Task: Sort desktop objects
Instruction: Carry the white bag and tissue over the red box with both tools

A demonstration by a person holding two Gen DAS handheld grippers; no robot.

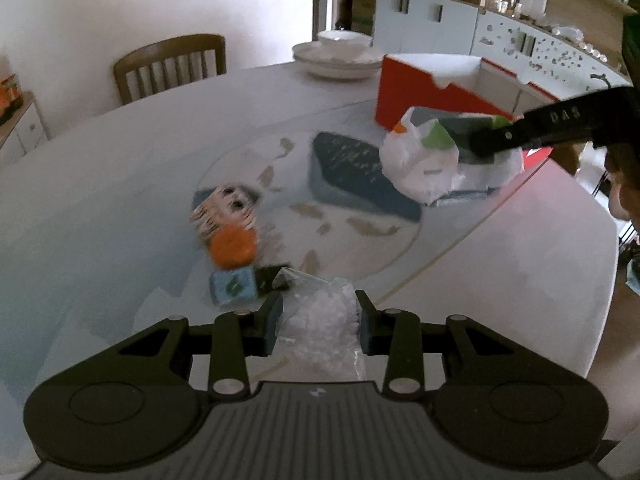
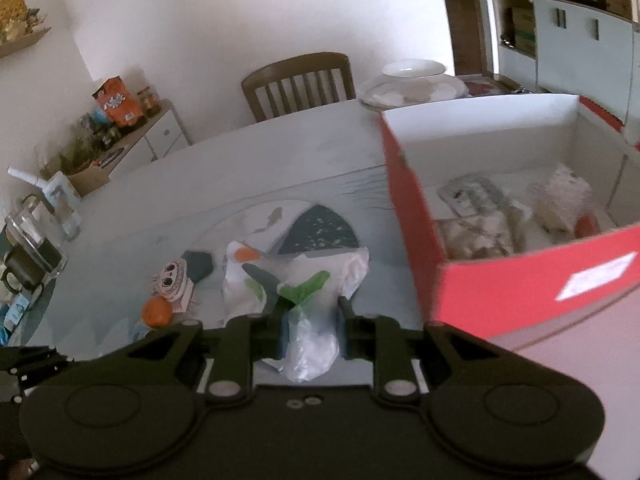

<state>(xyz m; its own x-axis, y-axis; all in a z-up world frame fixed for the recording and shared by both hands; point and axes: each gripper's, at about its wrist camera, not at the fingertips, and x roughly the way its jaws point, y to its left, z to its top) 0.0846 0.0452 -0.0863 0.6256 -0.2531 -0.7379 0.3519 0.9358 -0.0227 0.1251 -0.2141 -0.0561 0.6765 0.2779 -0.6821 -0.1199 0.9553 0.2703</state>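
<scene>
the left tongs point(image 1: 319, 322) are pinching a clear plastic bag of white bits point(image 1: 320, 320), which hangs between the blue pads above the near edge of the counter point(image 1: 100, 184). the right tongs point(image 2: 310, 322) are pressed onto a white plastic bag with green and orange print point(image 2: 296, 280); its crumpled neck is bunched between the pads and the rest billows out in front. in the left wrist view the same bag hangs from the right tongs' black arm above the right side of the counter, in front of the red box.

the red box point(image 2: 500, 280) stands open towards the far right edge of the counter, white inside, with a few wrapped and papery items lying on its floor, too blurred to name. near the middle of the counter lie a striped packet with cartoon eyes point(image 1: 224, 210), an orange round thing point(image 1: 233, 249) touching it on the near side, and a small light-blue packet point(image 1: 233, 287) just beside that. a stack of white dishes point(image 1: 340, 54) sits at the far edge, with a wooden chair point(image 1: 172, 66) behind the counter.
</scene>
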